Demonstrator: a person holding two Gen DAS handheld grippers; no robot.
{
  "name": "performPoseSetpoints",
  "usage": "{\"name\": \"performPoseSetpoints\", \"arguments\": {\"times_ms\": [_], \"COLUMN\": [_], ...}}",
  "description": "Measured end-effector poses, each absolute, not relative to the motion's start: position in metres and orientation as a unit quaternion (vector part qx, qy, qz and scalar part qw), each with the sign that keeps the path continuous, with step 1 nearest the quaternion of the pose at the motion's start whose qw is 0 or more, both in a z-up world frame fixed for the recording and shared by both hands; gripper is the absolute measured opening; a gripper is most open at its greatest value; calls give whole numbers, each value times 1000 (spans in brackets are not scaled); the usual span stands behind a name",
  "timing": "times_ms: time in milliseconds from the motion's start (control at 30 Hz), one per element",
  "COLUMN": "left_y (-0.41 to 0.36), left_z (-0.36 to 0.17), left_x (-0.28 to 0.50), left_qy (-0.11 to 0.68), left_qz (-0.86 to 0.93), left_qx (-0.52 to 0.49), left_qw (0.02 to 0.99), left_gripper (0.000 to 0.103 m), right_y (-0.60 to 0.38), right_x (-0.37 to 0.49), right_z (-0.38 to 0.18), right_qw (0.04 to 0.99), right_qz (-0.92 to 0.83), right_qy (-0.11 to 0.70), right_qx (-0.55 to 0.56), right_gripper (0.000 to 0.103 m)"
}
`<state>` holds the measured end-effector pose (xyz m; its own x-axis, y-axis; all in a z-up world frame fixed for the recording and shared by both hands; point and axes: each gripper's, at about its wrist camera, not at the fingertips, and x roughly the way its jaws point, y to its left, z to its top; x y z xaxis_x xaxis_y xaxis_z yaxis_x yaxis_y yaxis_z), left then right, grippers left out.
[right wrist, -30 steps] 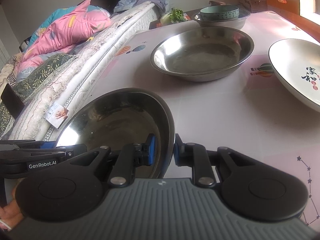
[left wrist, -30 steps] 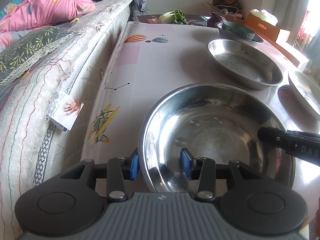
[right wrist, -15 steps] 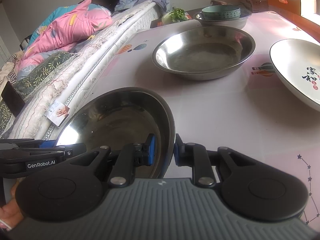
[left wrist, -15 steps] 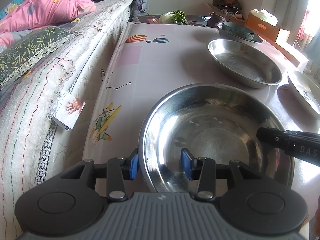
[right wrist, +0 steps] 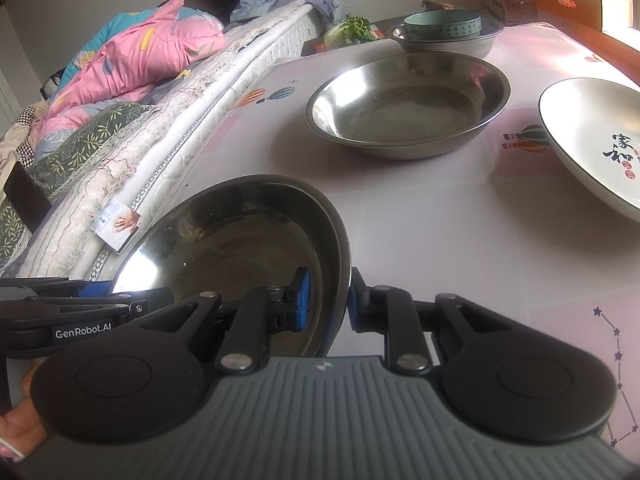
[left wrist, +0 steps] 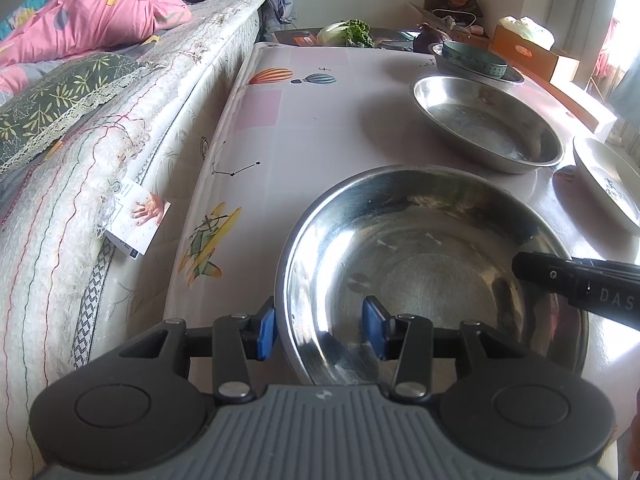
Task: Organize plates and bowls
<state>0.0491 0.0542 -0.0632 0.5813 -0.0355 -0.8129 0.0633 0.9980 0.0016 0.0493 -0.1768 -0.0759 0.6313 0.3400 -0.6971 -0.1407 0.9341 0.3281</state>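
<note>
1. The table (left wrist: 320,128), covered with a pink printed cloth, stood just beside the mattress (left wrist: 100,168).
2. The near steel basin (left wrist: 420,264) sat at the table's near edge, held from both sides. The far steel basin (right wrist: 408,104) lay beyond it, apart, with the white plate (right wrist: 592,140) to its right.
3. A teal bowl (right wrist: 442,24) rested inside a third steel basin (right wrist: 444,42) at the far end.
4. The left gripper (left wrist: 320,330) straddled the near basin's rim with its blue pads spread; a gap showed at the inner pad.
5. The right gripper (right wrist: 326,300) was pinched on the opposite rim.
6. Risk: with only one side clamped, the basin could likely tilt or slide off the near edge if lifted. A slick, thin rim could likely slip from the pads.
7. Compared with one second earlier, the scene was almost unchanged; both views had shifted only slightly.
</note>
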Motion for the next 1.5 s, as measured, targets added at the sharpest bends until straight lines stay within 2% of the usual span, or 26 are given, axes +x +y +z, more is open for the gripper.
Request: {"name": "performPoseSetpoints", "arguments": {"times_ms": [1500], "left_y": [45], "left_z": [-64], "left_x": [46], "left_qy": [460], "left_qz": [-58], "left_qx": [25], "left_qw": [886], "left_gripper": [49], "right_y": [-188], "right_x": [47], "right_z": [-74], "right_qw": [901], "right_qz": [122], "right_qy": [399], "right_qx": [120], "right_gripper": [20]}}
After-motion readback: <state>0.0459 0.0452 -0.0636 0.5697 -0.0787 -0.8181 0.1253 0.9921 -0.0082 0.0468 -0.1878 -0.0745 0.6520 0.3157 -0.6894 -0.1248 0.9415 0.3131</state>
